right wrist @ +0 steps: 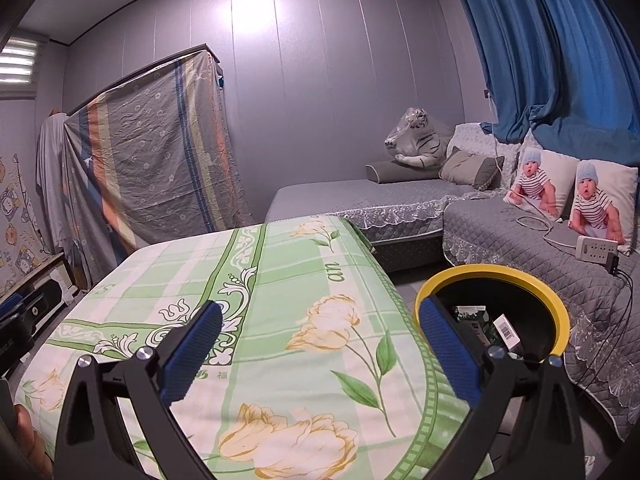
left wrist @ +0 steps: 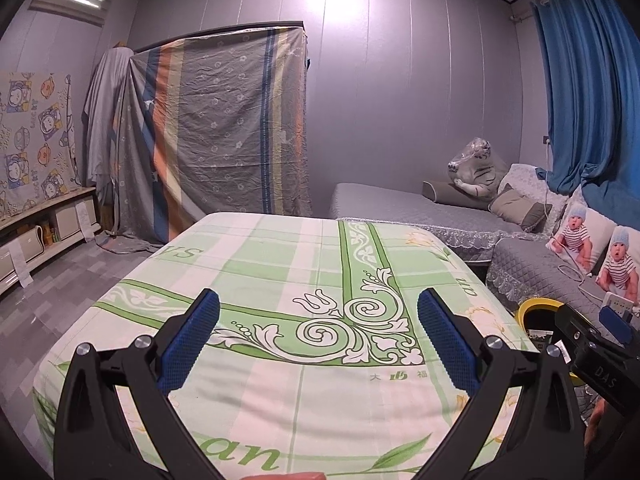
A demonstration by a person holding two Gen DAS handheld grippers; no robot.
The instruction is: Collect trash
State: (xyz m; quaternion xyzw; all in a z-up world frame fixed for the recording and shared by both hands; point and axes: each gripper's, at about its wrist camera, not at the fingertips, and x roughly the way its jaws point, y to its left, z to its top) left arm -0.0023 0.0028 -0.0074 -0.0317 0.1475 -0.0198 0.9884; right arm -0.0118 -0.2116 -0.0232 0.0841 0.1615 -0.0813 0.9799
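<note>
Fingers on both grippers are standing wide apart and holding nothing: the left gripper (left wrist: 318,334) is hovering over the middle of the bench (left wrist: 280,248), the right gripper (right wrist: 320,344) over its right edge. No trash is showing on the cloth. Collected trash (right wrist: 486,326), cartons by the look, is lying in the bin (right wrist: 556,304) at about two o'clock from the right fingers, so that hand is nearer. Beyond, at one o'clock, the sofa (right wrist: 500,216) is carrying cushions.
</note>
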